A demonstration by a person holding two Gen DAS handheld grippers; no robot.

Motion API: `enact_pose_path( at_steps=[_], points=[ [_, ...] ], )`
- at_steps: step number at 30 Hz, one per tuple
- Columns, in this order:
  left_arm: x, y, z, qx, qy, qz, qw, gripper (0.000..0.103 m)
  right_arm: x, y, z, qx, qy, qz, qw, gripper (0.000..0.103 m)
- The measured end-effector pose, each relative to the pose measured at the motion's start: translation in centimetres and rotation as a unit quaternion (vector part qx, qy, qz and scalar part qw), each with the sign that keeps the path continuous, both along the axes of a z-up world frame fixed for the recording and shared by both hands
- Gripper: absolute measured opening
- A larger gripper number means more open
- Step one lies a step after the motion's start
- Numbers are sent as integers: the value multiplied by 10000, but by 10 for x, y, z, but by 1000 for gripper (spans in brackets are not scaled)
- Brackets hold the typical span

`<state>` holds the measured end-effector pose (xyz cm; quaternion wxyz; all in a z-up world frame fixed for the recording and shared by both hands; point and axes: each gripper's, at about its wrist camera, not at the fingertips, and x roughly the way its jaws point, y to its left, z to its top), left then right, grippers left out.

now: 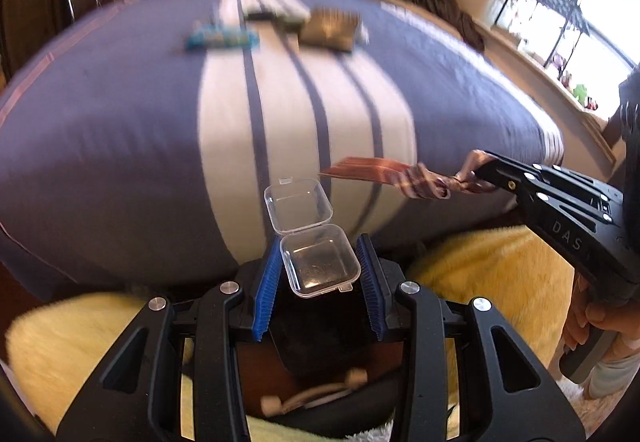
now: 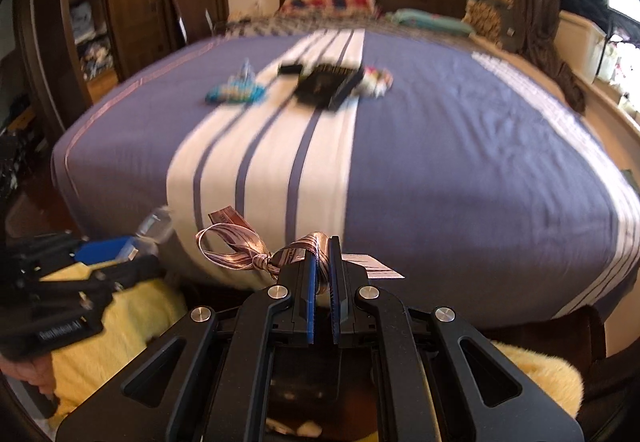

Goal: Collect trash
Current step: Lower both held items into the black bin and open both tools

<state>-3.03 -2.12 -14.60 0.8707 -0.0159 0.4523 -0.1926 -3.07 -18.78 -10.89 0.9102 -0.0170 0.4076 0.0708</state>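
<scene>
My left gripper (image 1: 319, 254) is shut on a small clear plastic box (image 1: 318, 260) whose hinged lid (image 1: 298, 207) stands open, held over a dark bin (image 1: 312, 374) at the foot of the bed. My right gripper (image 2: 325, 262) is shut on a striped pink ribbon (image 2: 240, 242) with a paper tag (image 2: 376, 266). In the left wrist view the right gripper (image 1: 472, 177) enters from the right with the ribbon (image 1: 384, 175). Far up the bed lie a blue wrapper (image 2: 236, 91), a dark box (image 2: 328, 83) and a colourful wrapper (image 2: 378, 79).
The bed (image 2: 460, 161) has a purple cover with a white striped band. A yellow fluffy rug (image 1: 492, 282) lies around the bin. A wardrobe (image 2: 120, 1) stands left, a window and shelf (image 1: 560, 21) right. The left gripper (image 2: 100, 254) shows in the right wrist view.
</scene>
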Motion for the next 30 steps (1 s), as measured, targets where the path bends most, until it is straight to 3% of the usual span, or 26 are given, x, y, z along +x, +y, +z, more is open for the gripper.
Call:
enact_pose_path(
  at_steps=[8, 17, 20, 28, 29, 30],
  points=[
    [17, -13, -77, 133, 908, -209, 9956, 36, 18, 7, -77, 45, 1065, 48, 9943, 7],
    [39, -27, -159, 414, 1896, -423, 9801, 36, 41, 2, -156, 602, 2157, -29, 9746, 7],
    [44, -30, -173, 423, 2059, -475, 9765, 36, 48, 1, -163, 630, 2274, -86, 9717, 7],
    [48, -36, -177, 396, 2211, -545, 9729, 39, 58, 10, -171, 648, 2470, -47, 9668, 10],
    [47, -35, -177, 386, 2217, -540, 9728, 42, 59, 10, -172, 700, 2483, -37, 9662, 14],
    [48, -35, -176, 382, 2216, -528, 9730, 43, 60, 10, -172, 761, 2491, -36, 9655, 24]
  ],
)
